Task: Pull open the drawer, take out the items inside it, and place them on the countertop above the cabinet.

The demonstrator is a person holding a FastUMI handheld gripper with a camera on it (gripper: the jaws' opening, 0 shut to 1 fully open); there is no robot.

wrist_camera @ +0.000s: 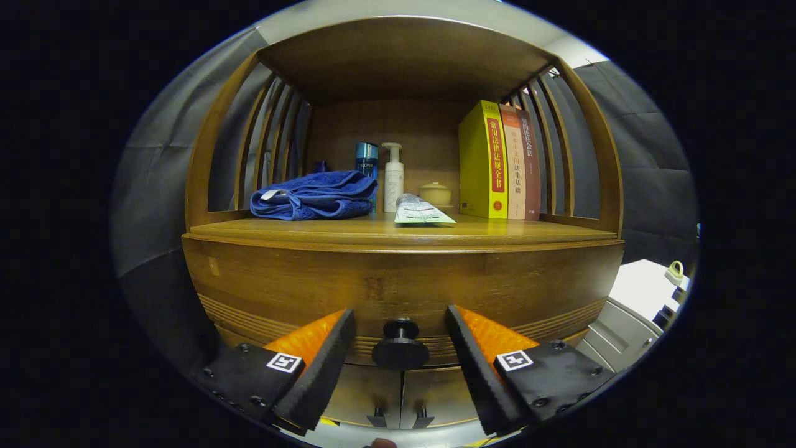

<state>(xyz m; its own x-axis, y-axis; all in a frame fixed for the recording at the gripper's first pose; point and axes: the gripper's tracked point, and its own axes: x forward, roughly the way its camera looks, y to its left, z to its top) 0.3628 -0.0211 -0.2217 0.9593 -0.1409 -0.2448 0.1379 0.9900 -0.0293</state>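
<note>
Wooden drawer closed under countertop; round dark knob at front centre.

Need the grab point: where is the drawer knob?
In the gripper view, the drawer knob sits between the open gripper fingers, untouched, on the drawer front.

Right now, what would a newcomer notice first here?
The round black drawer knob sits between the open gripper fingers, untouched, on the closed wooden drawer. Above, on the countertop, lie a folded blue towel and upright books at opposite sides.
</note>
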